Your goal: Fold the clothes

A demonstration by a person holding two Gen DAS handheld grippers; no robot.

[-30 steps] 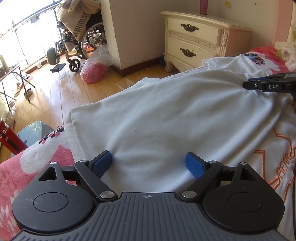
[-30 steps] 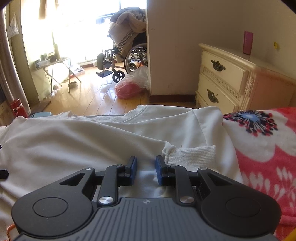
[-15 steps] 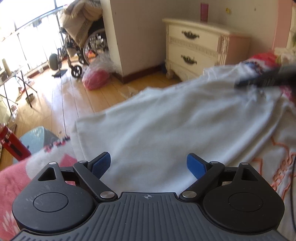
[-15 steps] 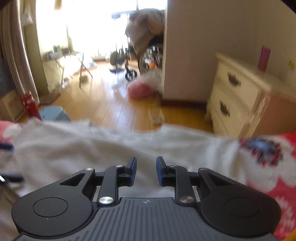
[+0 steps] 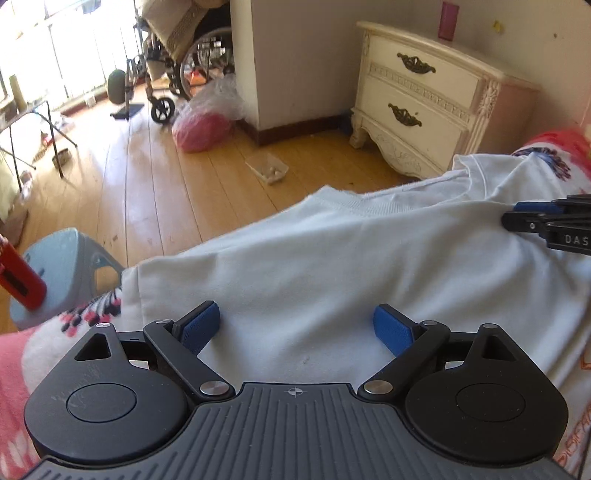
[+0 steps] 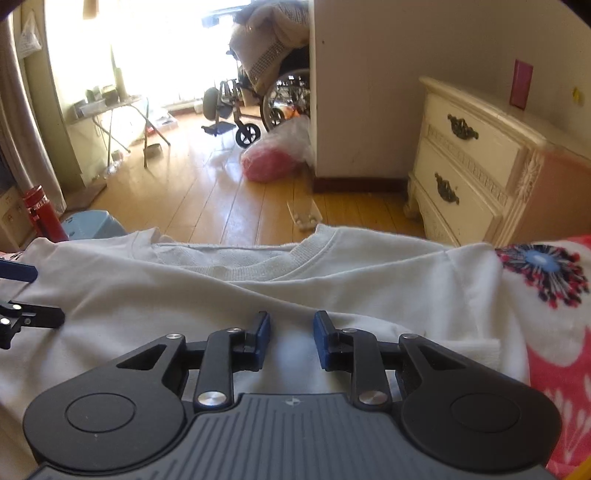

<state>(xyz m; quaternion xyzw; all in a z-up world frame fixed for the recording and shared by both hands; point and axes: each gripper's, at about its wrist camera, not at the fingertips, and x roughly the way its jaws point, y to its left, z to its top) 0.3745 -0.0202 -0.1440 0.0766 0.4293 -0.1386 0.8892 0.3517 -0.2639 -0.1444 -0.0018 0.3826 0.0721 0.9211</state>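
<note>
A white sweatshirt point(image 5: 332, 258) lies spread on a bed, on top of a pink blanket point(image 6: 554, 332) with flowers on it. Its neck hole points toward twelve o'clock, at the edge of the bed by the wooden floor point(image 5: 147, 184). One part of the shirt is laid over the rest, making a long fold across it.

The left gripper point(image 5: 297, 328) hovers over the sweatshirt near the shirt's nine o'clock side. Its jaws are wide apart, with the blue pads point(image 5: 201, 330) well to each side and nothing pinched between them. Only flat white cloth shows in the gap.

The right gripper point(image 6: 291, 338) is over the three o'clock side of the shirt, close to a ribbed cuff point(image 6: 476, 347) that peeks out at its right. Its jaws are only a little apart and are opening. White cloth shows in the gap below them, but the pads do not squeeze it.

Each gripper can be seen from the other one's camera, out at the side.

Past the bed, at one o'clock, stands a cream nightstand point(image 5: 424, 96) with two drawers and a pink cup point(image 5: 448, 20) on top. At eleven o'clock sits a wheelchair point(image 6: 266, 99), with a pink bag point(image 5: 201, 127) on the floor near it. A blue stool point(image 5: 62, 269) and a red bottle point(image 5: 16, 277) are at nine o'clock.
</note>
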